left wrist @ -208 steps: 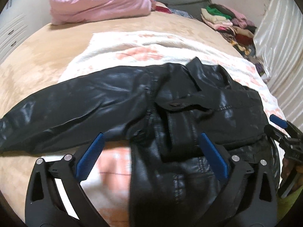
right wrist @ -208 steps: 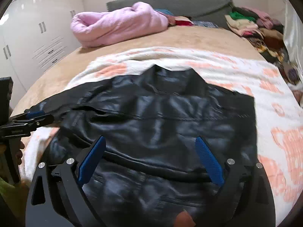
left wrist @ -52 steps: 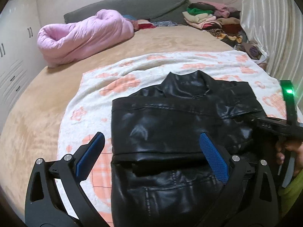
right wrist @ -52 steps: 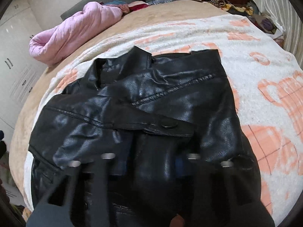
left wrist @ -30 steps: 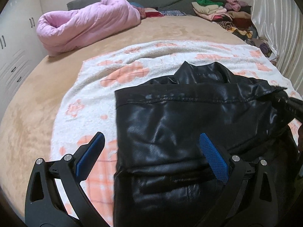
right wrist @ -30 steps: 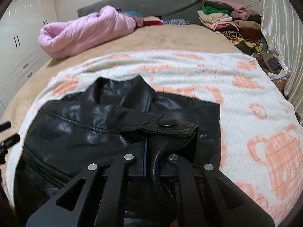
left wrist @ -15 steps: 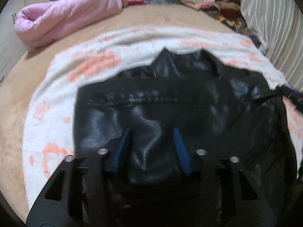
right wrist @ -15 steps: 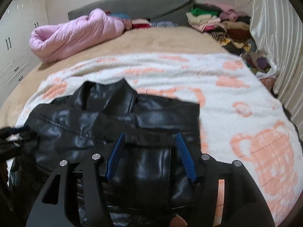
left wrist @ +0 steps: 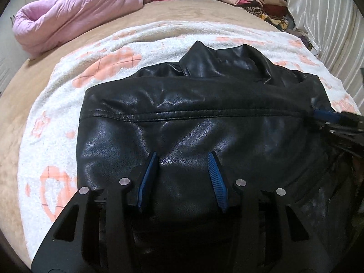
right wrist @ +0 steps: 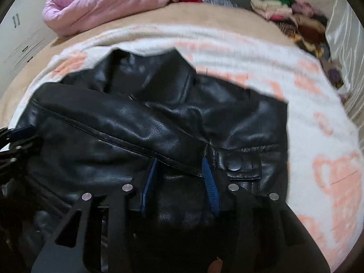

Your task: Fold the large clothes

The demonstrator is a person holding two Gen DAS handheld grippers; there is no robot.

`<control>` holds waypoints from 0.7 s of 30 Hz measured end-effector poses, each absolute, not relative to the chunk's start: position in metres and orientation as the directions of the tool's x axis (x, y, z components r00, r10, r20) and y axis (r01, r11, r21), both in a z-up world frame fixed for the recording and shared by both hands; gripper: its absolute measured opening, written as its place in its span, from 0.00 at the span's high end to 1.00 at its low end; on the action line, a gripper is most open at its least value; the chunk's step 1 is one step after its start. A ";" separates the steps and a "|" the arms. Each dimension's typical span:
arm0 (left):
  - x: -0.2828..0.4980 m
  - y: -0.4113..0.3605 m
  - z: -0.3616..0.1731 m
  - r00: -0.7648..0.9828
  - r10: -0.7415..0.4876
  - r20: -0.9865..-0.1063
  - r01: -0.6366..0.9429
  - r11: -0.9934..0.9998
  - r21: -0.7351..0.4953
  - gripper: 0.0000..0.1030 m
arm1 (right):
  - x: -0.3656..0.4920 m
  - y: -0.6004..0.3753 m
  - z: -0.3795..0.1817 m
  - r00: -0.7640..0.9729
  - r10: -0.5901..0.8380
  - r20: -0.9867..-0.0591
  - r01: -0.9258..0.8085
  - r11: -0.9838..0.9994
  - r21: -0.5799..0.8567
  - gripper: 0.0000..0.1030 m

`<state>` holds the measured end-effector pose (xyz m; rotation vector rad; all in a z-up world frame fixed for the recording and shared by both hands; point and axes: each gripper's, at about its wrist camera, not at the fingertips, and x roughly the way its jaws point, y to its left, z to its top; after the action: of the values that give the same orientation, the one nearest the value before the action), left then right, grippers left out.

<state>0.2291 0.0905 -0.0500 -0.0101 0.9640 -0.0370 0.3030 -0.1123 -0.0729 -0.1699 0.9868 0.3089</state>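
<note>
Lying folded on the patterned blanket [left wrist: 56, 104], the black leather jacket [left wrist: 204, 122] filled the left wrist view, the left gripper [left wrist: 183, 159] partly parted over it. Seen from the right wrist, the right gripper [right wrist: 179, 166] straddled a sleeve fold, fingers apart.

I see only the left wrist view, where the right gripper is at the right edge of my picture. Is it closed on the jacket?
Observer: No. In the right wrist view the right gripper is open, and a folded edge of the black jacket lies between its jaws.
Operator: Is any fastener near it?
Observer: Yes, a snap button sits on the jacket just to the right of that gripper.
</note>
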 end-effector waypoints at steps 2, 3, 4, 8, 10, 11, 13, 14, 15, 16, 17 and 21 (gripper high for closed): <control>0.225 0.091 -0.045 0.583 -0.040 -0.811 0.026 0.999 -0.030 0.64 | 0.296 -0.113 -0.062 0.530 0.195 -0.825 -0.333 0.943 0.008 0.61; 0.217 0.093 -0.038 0.597 -0.046 -0.801 0.023 0.999 -0.040 0.62 | 0.289 -0.116 -0.052 0.543 0.230 -0.808 -0.334 0.942 0.043 0.61; 0.213 0.093 -0.035 0.603 -0.055 -0.796 0.024 0.998 -0.051 0.57 | 0.283 -0.118 -0.045 0.550 0.260 -0.794 -0.338 0.938 0.073 0.61; 0.192 0.093 -0.029 0.600 -0.065 -0.797 0.024 0.998 -0.063 0.52 | 0.251 -0.124 -0.024 0.568 0.331 -0.753 -0.373 0.920 0.123 0.60; 0.190 0.091 -0.033 0.589 -0.058 -0.806 0.023 0.998 -0.056 0.49 | 0.244 -0.122 -0.032 0.544 0.323 -0.774 -0.383 0.917 0.114 0.57; 0.190 0.090 -0.037 0.582 -0.052 -0.811 0.024 0.999 -0.047 0.49 | 0.242 -0.121 -0.037 0.534 0.308 -0.787 -0.379 0.920 0.102 0.56; 0.192 0.089 -0.046 0.570 -0.047 -0.821 0.022 0.999 -0.041 0.49 | 0.247 -0.119 -0.058 0.488 0.263 -0.833 -0.351 0.932 0.089 0.57; 0.192 0.088 -0.048 0.570 -0.044 -0.821 0.021 0.999 -0.040 0.49 | 0.248 -0.118 -0.064 0.480 0.259 -0.838 -0.346 0.934 0.091 0.57; 0.191 0.087 -0.047 0.573 -0.041 -0.818 0.022 0.999 -0.035 0.49 | 0.248 -0.117 -0.065 0.479 0.256 -0.839 -0.346 0.934 0.088 0.57; 0.190 0.087 -0.045 0.576 -0.040 -0.816 0.022 0.999 -0.033 0.49 | 0.247 -0.117 -0.061 0.489 0.257 -0.834 -0.346 0.934 0.084 0.57; 0.189 0.087 -0.042 0.578 -0.041 -0.815 0.020 0.999 -0.036 0.49 | 0.245 -0.117 -0.055 0.499 0.269 -0.824 -0.348 0.933 0.094 0.56; 0.178 0.087 -0.029 0.597 -0.055 -0.800 0.018 0.998 -0.055 0.34 | 0.229 -0.127 -0.025 0.551 0.348 -0.758 -0.361 0.919 0.159 0.38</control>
<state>0.1784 0.0874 -0.0290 -0.0427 0.9301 -0.0426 0.2285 -0.1265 -0.0250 -0.0166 0.8935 0.4193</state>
